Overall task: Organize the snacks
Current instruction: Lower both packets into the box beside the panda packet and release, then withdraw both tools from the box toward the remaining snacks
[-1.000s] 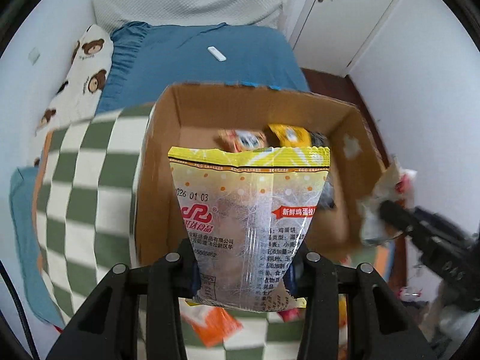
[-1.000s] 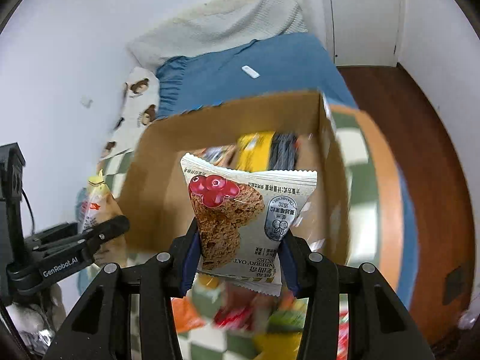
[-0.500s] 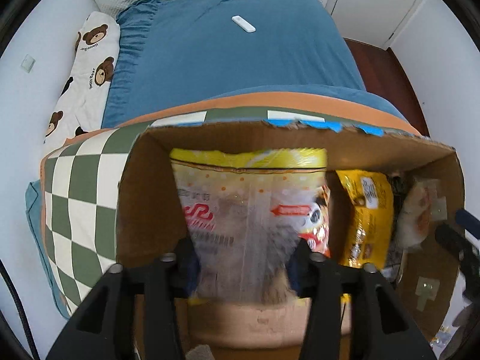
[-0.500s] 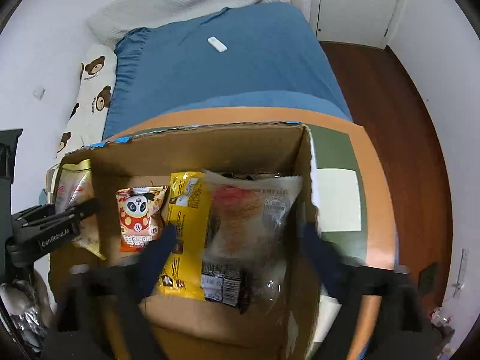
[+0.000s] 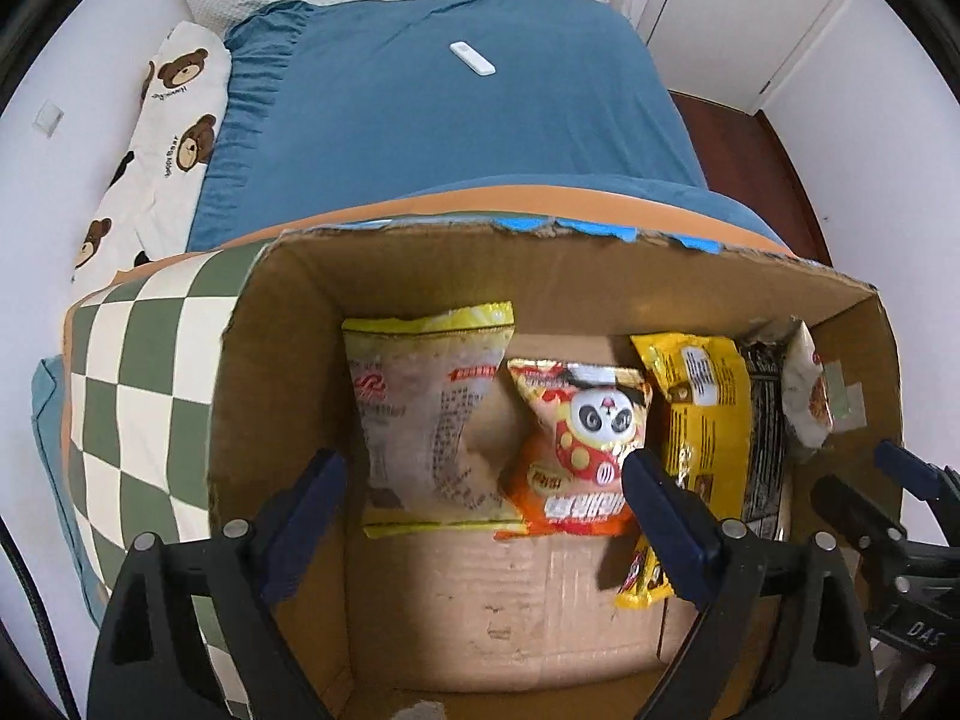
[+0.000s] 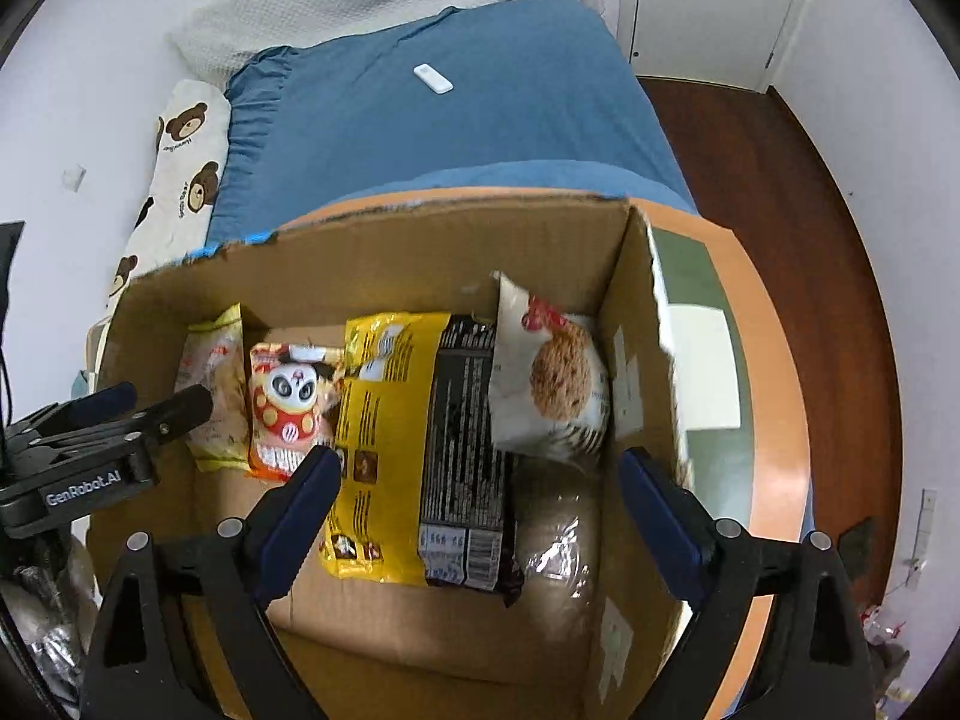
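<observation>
An open cardboard box (image 5: pixel 420 276) (image 6: pixel 372 252) stands on the bed and holds several snack packs. My left gripper (image 5: pixel 483 480) is open above the box's left part, over a clear egg-cracker bag with a yellow top (image 5: pixel 429 414) that leans on the back wall. Beside that bag lie a red panda pack (image 5: pixel 579 456), a yellow pack (image 5: pixel 702 420) and a black pack (image 5: pixel 765 420). My right gripper (image 6: pixel 477 492) is open above the box's right part, over a white oat-cookie pack (image 6: pixel 552 384). The yellow pack (image 6: pixel 384 432) and black pack (image 6: pixel 465 456) lie below it.
The box rests on a green-and-white checked blanket (image 5: pixel 138 396) with an orange border. Behind it is a blue sheet (image 5: pixel 450 120) with a small white remote (image 5: pixel 472 58), a bear-print pillow (image 5: pixel 162 138) at the left, and wooden floor (image 6: pixel 780 210) at the right.
Both grippers moved over the box, opened and let go of their packs. The egg-cracker bag now lies at the box's left, the oat-cookie pack at its right.
</observation>
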The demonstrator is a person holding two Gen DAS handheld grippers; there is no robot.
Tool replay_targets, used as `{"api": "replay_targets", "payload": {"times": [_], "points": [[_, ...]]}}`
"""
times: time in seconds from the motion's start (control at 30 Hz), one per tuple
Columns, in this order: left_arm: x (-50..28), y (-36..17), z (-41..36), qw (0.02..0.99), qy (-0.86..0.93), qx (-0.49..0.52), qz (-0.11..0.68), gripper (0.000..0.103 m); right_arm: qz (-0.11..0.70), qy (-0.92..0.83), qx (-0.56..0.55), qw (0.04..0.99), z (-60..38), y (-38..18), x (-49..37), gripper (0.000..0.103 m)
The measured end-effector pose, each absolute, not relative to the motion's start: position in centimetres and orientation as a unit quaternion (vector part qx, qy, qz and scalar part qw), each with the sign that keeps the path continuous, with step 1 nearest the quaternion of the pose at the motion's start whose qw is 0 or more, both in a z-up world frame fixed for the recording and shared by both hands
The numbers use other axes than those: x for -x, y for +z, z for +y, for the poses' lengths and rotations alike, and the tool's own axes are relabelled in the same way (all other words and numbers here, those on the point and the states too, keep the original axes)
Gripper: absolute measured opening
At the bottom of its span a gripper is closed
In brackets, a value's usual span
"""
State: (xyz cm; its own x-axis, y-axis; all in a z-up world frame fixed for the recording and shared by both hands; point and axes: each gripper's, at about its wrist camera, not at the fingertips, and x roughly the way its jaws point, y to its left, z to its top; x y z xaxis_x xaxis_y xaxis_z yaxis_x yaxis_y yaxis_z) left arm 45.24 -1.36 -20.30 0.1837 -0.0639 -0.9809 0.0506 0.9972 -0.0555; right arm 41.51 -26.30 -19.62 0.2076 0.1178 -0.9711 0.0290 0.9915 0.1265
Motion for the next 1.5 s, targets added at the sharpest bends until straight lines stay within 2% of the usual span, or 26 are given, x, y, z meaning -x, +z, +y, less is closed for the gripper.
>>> {"api": "replay_targets", "payload": {"times": [0.3, 0.67, 1.17, 1.37, 1.5], "points": [[-41.2, -19.0, -0.7, 0.787, -0.031, 0.004, 0.616, 0.094, 0.623, 0.027, -0.044, 0.78, -25.1, -19.7, -38.8, 0.095], [-34.6, -14.9, -0.4, 0.83, -0.028, -0.005, 0.557, 0.094, 0.582, 0.021, -0.019, 0.813, -23.7, -16.5, -33.3, 0.095], [-24.8, -8.8, 0.6, 0.875, -0.036, -0.002, 0.483, 0.094, 0.484, 0.011, -0.003, 0.875, -23.6, -8.3, -22.6, 0.095], [-21.3, -7.2, 1.4, 0.881, -0.036, 0.018, 0.471, 0.094, 0.464, 0.021, -0.041, 0.884, -23.9, -5.8, -18.7, 0.095], [-19.5, -8.3, 2.5, 0.876, -0.025, 0.019, 0.481, 0.094, 0.482, 0.016, -0.084, 0.872, -25.5, -6.8, -16.8, 0.095]]}}
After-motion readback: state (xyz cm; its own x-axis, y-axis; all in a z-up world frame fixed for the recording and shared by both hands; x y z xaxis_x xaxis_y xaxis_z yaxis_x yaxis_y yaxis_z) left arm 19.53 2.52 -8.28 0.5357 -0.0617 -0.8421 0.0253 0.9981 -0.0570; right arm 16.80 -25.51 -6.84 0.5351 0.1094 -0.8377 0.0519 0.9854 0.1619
